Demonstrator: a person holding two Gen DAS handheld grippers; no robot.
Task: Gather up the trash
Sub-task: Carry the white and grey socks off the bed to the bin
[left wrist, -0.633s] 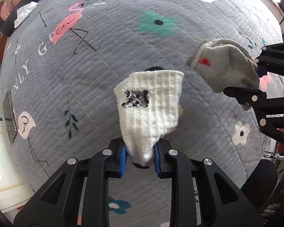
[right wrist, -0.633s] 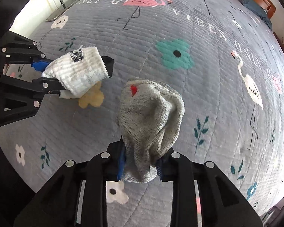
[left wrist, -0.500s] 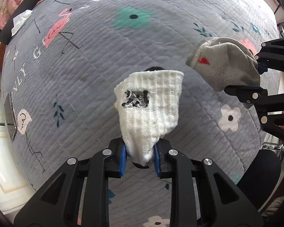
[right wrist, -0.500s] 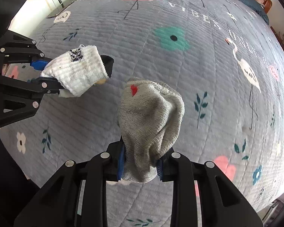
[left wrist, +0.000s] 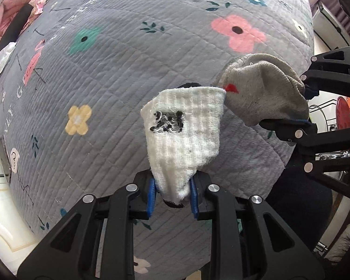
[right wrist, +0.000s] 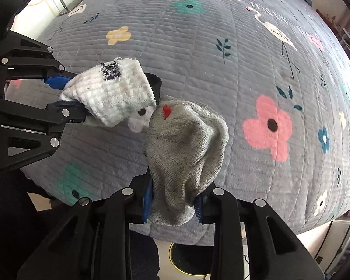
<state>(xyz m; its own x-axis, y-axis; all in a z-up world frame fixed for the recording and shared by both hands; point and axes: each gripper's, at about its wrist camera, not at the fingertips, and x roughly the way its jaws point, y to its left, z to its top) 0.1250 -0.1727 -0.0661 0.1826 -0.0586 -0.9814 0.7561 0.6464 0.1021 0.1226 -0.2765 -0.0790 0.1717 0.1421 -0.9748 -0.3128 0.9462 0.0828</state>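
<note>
My left gripper (left wrist: 172, 196) is shut on a white ribbed sock (left wrist: 186, 137) with a frayed dark patch, held above the bed. My right gripper (right wrist: 172, 200) is shut on a grey sock (right wrist: 186, 147) with a small red mark. The two socks almost touch at their open ends. In the left wrist view the grey sock (left wrist: 263, 98) and the right gripper (left wrist: 298, 102) are at the right. In the right wrist view the white sock (right wrist: 114, 95) and the left gripper (right wrist: 63, 93) are at the left.
A grey quilted bedspread (left wrist: 105, 74) with flowers and flamingos lies below both grippers. Pink bedding (left wrist: 16, 4) lies at the far left. The bed's near edge (right wrist: 221, 235) drops to the floor, where a round dark object with a yellow rim (right wrist: 189, 261) stands.
Both grippers have drawn back toward the bed's near edge with their socks still held. The two socks have come closer together.
</note>
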